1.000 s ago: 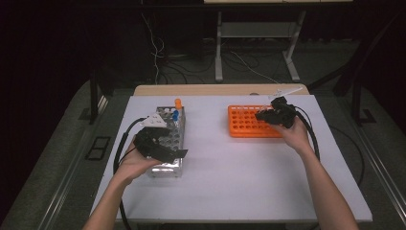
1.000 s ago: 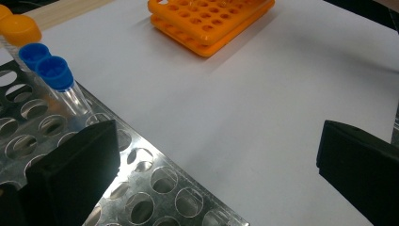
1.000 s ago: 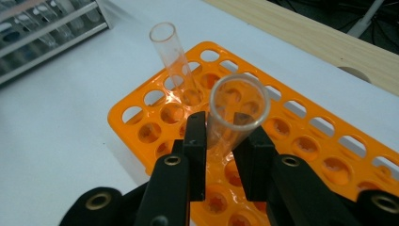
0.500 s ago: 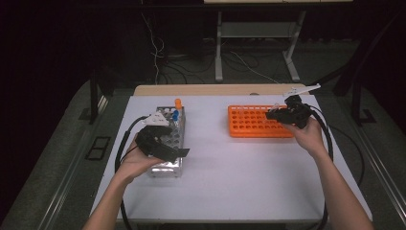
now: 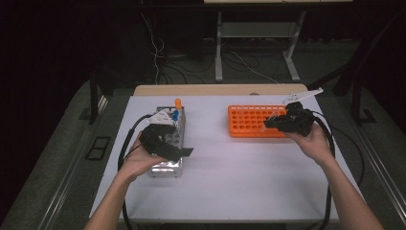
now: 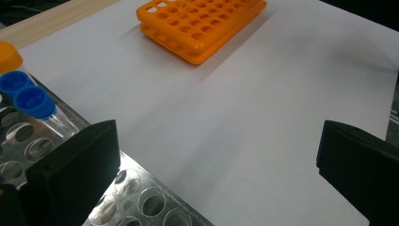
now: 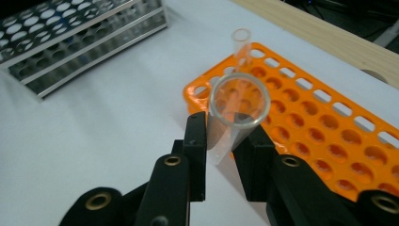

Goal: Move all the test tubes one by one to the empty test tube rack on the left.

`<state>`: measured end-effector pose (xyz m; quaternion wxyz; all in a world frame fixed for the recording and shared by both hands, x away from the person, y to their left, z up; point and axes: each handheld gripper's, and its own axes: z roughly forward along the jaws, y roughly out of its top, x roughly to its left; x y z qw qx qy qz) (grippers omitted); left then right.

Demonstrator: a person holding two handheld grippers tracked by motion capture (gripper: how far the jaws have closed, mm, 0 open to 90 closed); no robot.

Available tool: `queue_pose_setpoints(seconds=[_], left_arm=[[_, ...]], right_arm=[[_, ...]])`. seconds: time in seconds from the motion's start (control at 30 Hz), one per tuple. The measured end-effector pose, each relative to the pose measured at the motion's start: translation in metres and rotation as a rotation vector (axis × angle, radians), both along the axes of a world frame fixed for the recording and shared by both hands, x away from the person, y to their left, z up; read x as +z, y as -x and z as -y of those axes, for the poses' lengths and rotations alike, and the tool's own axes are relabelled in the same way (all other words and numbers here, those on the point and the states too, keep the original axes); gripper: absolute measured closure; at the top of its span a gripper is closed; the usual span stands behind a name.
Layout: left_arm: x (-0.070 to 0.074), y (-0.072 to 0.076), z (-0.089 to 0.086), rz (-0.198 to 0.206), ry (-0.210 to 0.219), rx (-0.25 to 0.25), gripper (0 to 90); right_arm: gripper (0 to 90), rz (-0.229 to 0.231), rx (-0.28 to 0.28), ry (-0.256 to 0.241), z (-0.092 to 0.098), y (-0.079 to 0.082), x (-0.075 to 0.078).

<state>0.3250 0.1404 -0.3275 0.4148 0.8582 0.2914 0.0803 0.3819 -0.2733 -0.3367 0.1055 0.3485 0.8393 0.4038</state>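
While my left gripper (image 5: 179, 152) rests with jaws wide apart over the metal rack (image 6: 141, 197), my right gripper (image 7: 225, 141) clamps a clear, uncapped tube (image 7: 235, 113) above the orange rack (image 7: 329, 136).

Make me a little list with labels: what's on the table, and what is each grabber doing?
Table: white top
Orange rack: far right, one open clear tube standing in it
Metal rack: left side, holds blue-capped tubes and an orange-capped tube
Right gripper: shut on a clear capless tube, over the orange rack's edge
Left gripper: open, holding nothing, above the metal rack
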Motion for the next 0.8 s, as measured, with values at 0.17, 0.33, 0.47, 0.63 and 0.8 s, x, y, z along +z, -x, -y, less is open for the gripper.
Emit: queue_pose_setpoints(seconds=[0.17, 0.33, 0.47, 0.63, 0.8], left_arm=[[0.002, 0.0, 0.002, 0.003, -0.003, -0.009, 0.0], [0.004, 0.001, 0.005, 0.004, -0.008, -0.019, 0.0], [0.006, 0.001, 0.008, 0.005, -0.012, -0.031, 0.0], [0.007, 0.001, 0.012, 0.009, -0.015, -0.047, 0.0], [0.008, 0.001, 0.016, 0.009, -0.026, -0.062, 0.0]], right_arm=[[74.8, -0.001, 0.054, 0.026, -0.012, 0.013, 0.006], [74.8, -0.009, 0.097, 0.04, -0.023, 0.023, 0.008], [74.8, -0.02, 0.131, 0.048, -0.033, 0.028, 0.009], [74.8, -0.032, 0.183, 0.076, -0.049, 0.032, 0.008], [74.7, -0.041, 0.234, 0.087, -0.067, 0.035, 0.007]])
